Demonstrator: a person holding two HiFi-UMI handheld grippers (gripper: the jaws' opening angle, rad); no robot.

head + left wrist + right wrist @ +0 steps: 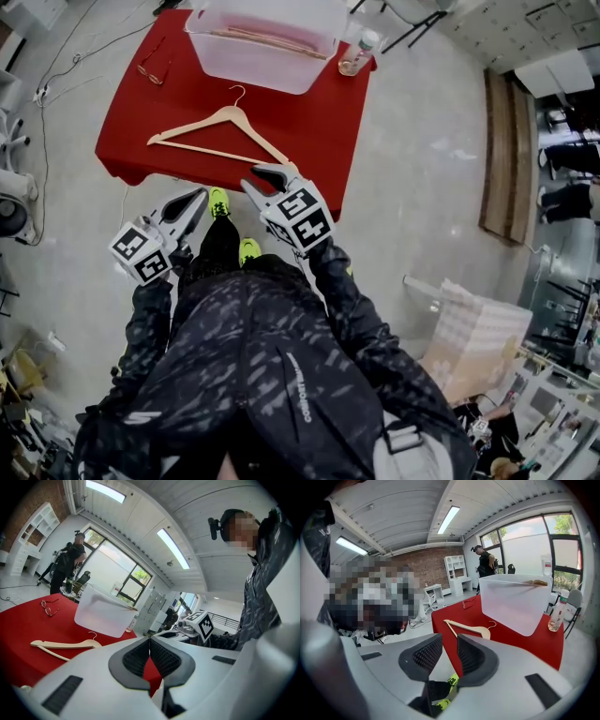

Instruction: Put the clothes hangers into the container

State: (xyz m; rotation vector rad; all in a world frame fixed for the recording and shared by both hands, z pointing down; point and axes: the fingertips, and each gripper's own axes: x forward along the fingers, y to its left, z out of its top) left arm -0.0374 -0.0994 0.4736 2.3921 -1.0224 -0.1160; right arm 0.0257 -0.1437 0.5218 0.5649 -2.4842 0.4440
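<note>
A red counter (131, 122) fills the upper part of the head view. A wooden clothes hanger (187, 127) lies flat on it near the 6 o'clock edge, its hook toward 12 o'clock. The clear container (281, 80) stands at the counter's 12 o'clock end, apart from the hanger, and a pale wooden bar shows through its wall. A pair of glasses (152, 70) lies at about 10 o'clock from the hanger. A bottle (356, 56) stands just beside the container at its 3 o'clock side.

The right gripper (261, 178) hangs over the counter's near edge, at about 5 o'clock from the hanger, close to its right end but not touching it. Its fingers (471, 656) stand a narrow gap apart with nothing between them; only the counter and floor show through the gap.

The left gripper (199, 195) sits off the counter at 6 o'clock, over the floor, aimed toward the hanger. Its fingers (136, 660) meet at the tips and hold nothing.
</note>
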